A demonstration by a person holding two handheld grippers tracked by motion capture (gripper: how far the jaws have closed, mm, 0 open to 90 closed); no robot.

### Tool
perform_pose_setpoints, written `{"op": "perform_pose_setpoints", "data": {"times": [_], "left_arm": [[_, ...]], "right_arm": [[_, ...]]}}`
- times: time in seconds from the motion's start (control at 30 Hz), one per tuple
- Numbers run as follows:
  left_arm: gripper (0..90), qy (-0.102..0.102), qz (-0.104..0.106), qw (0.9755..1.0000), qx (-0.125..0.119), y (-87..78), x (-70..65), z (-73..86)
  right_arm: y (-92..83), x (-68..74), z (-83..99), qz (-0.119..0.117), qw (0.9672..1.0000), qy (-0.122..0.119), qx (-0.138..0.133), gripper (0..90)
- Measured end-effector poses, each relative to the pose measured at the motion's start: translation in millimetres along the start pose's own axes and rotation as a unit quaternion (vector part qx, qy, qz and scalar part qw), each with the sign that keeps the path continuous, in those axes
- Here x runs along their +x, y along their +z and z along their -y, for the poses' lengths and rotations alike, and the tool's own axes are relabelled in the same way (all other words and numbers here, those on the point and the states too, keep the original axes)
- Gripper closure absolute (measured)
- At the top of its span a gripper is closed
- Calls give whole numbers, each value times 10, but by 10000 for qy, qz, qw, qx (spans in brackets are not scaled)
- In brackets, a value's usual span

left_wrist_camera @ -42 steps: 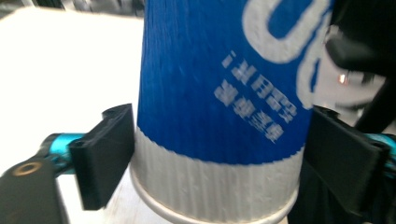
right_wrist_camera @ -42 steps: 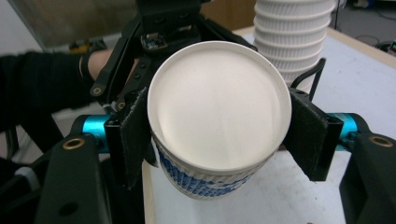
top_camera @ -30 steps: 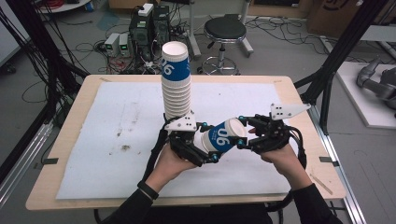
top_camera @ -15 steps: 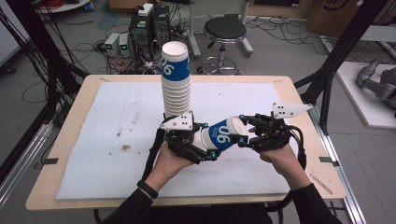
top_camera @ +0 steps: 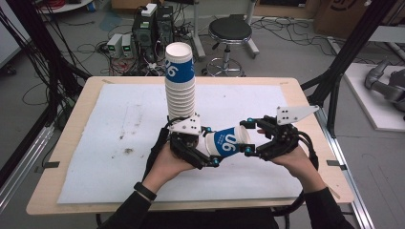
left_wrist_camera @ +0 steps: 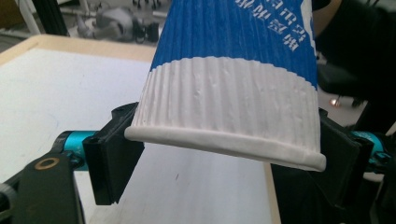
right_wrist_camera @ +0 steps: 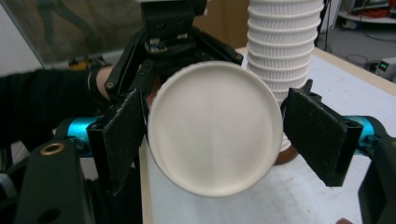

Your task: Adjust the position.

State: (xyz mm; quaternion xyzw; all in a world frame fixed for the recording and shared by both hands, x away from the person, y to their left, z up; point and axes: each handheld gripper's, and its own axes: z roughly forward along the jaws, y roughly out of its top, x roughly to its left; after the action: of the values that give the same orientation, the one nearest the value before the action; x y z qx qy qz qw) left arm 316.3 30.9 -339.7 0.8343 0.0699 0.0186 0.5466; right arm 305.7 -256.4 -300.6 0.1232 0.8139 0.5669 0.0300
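High view: left gripper, jaws just closing, clamps the paper cup near its rim; right gripper, jaws just opening, stands clear around its base.

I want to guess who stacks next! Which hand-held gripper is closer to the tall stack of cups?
Left. The left hand-held gripper sits right at the foot of the tall stack of cups; the right hand-held gripper is farther off to its side.

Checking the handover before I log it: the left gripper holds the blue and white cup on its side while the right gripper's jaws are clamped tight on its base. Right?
Not quite. In the right gripper view, the right gripper has its jaws open, having just opened, clear of the cup. The left gripper does hold it.
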Motion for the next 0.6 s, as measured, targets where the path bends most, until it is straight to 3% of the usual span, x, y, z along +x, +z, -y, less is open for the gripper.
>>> {"op": "perform_pose_setpoints", "data": {"times": [0.13, 0.23, 0.33, 0.5, 0.6], "left_arm": [[193, 107, -53, 9993, 366, -3, -12, -25], [195, 159, -104, 9981, 581, -5, -18, -40], [194, 143, -109, 9979, 624, -15, -13, -42], [165, 140, -165, 9984, 524, -20, -16, -48], [138, -2, -167, 9997, 171, -32, -8, -33]], "right_arm": [[24, 12, -1, 41, 9997, -104, 208, 218], [76, 24, 25, 123, 9985, -105, 523, 229], [123, 27, 35, 88, 9973, -172, 708, 282], [119, 5, 41, 6, 9977, -110, 668, 291], [92, -39, 68, -96, 9987, -10, 497, 295]]}}
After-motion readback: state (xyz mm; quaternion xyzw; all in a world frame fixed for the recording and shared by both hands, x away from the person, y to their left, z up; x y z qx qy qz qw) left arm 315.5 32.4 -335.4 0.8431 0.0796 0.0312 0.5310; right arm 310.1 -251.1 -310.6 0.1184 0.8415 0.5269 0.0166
